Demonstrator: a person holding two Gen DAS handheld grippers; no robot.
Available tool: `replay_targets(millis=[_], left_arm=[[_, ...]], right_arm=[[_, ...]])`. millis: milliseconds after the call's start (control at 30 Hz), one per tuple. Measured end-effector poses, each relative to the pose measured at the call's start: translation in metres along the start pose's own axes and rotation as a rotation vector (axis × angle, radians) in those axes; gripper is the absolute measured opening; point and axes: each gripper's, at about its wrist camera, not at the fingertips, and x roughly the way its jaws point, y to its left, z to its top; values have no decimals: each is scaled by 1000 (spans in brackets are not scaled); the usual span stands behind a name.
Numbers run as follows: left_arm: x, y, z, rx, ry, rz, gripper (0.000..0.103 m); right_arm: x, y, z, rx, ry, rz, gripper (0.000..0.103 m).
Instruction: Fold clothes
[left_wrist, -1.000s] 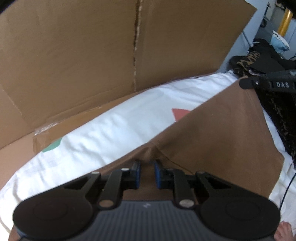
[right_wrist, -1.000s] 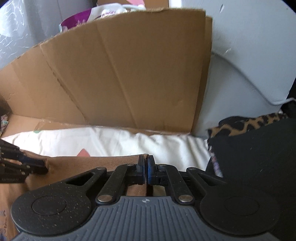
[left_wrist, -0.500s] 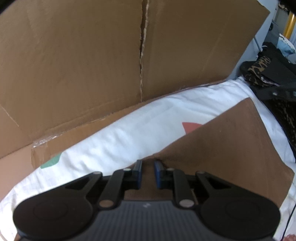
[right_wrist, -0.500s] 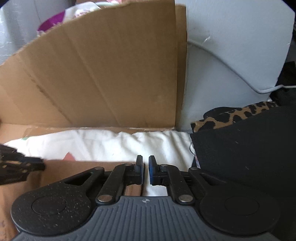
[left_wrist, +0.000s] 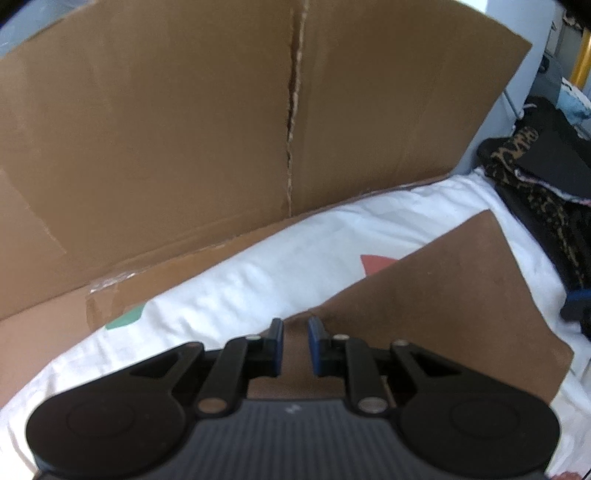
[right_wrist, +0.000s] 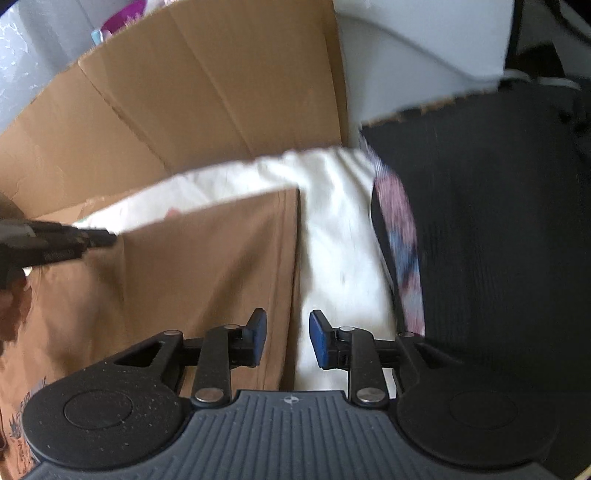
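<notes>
A brown garment (left_wrist: 443, 295) lies spread on a white sheet (left_wrist: 258, 273), with its near edge running up to my left gripper (left_wrist: 295, 343). The blue pads stand a narrow gap apart with brown cloth between them. In the right wrist view the same garment (right_wrist: 203, 266) shows a straight right edge and a small print at the lower left. The left gripper (right_wrist: 92, 240) holds its far left corner, and wrinkles run out from there. My right gripper (right_wrist: 288, 339) hangs open over the garment's right edge, with nothing between its fingers.
A tall cardboard sheet (left_wrist: 184, 147) stands behind the white sheet (right_wrist: 332, 240) and reaches across the back (right_wrist: 221, 92). A pile of black and leopard-print clothes (left_wrist: 546, 177) lies to the right (right_wrist: 498, 221). A hand (right_wrist: 11, 295) shows at the left edge.
My right gripper has let go of the garment's corner, opened wide and drawn back toward me. The cloth has dropped flat on that side. The left gripper's gap is unchanged.
</notes>
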Motion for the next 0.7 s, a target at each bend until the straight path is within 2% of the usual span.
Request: replay_targets(millis=[67, 267, 300, 333, 367, 533, 700], left_arm=[[-5, 3, -4, -23, -2, 2, 17], [-19, 16, -27, -87, -24, 27, 17], [-23, 18, -32, -90, -28, 35, 17], [-27, 21, -36, -93, -31, 42, 17], [-34, 26, -40, -97, -35, 49, 17], [-73, 57, -59, -108, -52, 113, 17], [-110, 97, -83, -166, -39, 193, 17]], right_arm=[[4, -1, -9, 15, 40, 0, 38], [18, 0, -31, 21, 147, 7, 37], [18, 0, -31, 13, 153, 13, 35], [17, 1, -30, 2, 152, 19, 15], [16, 2, -30, -8, 151, 26, 7], [9, 10, -23, -88, 120, -10, 4], [8, 10, -27, -122, 117, -59, 3]])
